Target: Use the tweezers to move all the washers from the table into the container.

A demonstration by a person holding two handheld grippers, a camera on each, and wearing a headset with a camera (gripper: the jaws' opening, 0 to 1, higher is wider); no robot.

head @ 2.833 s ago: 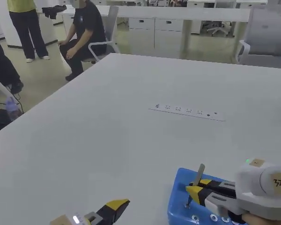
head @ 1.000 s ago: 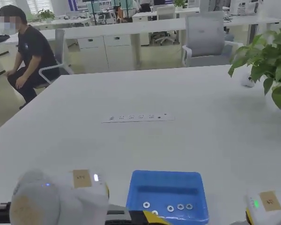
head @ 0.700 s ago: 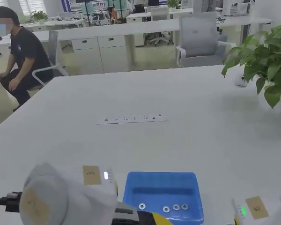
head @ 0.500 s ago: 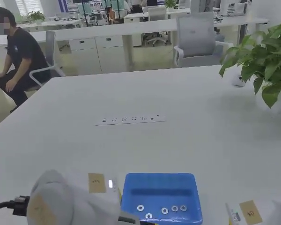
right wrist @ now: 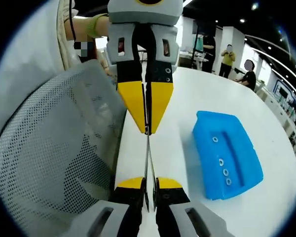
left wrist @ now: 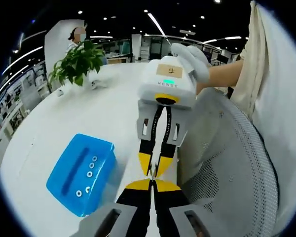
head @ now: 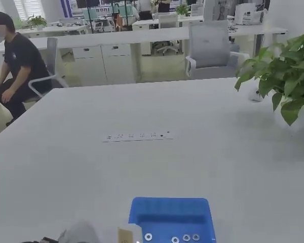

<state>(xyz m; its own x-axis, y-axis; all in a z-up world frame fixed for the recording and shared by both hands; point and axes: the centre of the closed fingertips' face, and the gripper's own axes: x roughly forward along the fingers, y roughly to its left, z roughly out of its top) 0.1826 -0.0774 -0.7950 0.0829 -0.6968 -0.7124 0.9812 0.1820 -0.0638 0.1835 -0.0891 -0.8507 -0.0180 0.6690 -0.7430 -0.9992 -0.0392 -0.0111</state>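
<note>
Right tool (right wrist: 148,185): jaws closed on the tweezers (right wrist: 148,163), a thin metal strip gripped at its near end and pointing straight out. Left tool (left wrist: 152,183): jaws pressed together, its yellow tips facing the right tool's, tip to tip. The tweezers' far end reaches the left tool's tips (cannot tell whether they pinch it). Both tools sit at the near edge of the bench (head: 142,172), beside a mesh chair back (right wrist: 54,158).

The blue container (head: 169,208) stands on the bench at its near edge, centre, just beside the tools. Washers (head: 186,237) lie inside it, in a loose row on its floor.

Farther out: a power strip (head: 137,135) mid-bench, and a leafy plant (head: 281,76) at the far right.
</note>
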